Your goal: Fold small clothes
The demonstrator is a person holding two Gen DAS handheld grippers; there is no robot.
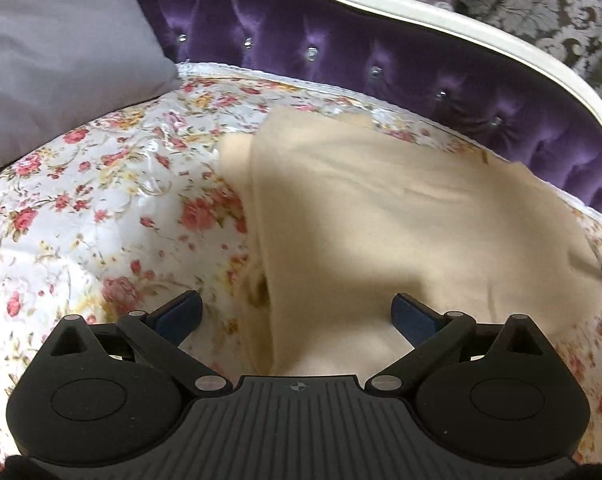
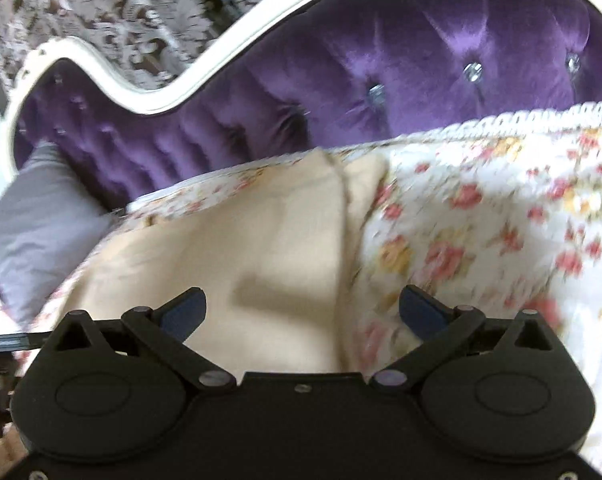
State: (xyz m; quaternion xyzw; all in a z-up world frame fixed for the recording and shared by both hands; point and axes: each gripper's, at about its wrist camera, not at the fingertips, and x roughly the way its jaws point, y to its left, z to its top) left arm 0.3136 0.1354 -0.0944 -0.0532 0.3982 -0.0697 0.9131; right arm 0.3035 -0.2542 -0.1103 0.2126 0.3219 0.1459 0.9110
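Note:
A cream-coloured garment [image 1: 401, 216] lies spread on a floral bedspread [image 1: 81, 200], partly folded, with a doubled layer along its left edge. My left gripper [image 1: 297, 312] is open and empty, its jaws wide apart over the garment's near left edge. In the right wrist view the same garment [image 2: 241, 232] lies on the floral bedspread [image 2: 501, 220]. My right gripper [image 2: 301, 310] is open and empty over the garment's near right edge. The right wrist view is blurred.
A purple tufted headboard [image 1: 341, 52] with a white frame [image 1: 481, 36] runs behind the bed; it also shows in the right wrist view [image 2: 381, 60]. A grey pillow [image 1: 53, 52] lies at the far left, and shows in the right wrist view [image 2: 41, 216].

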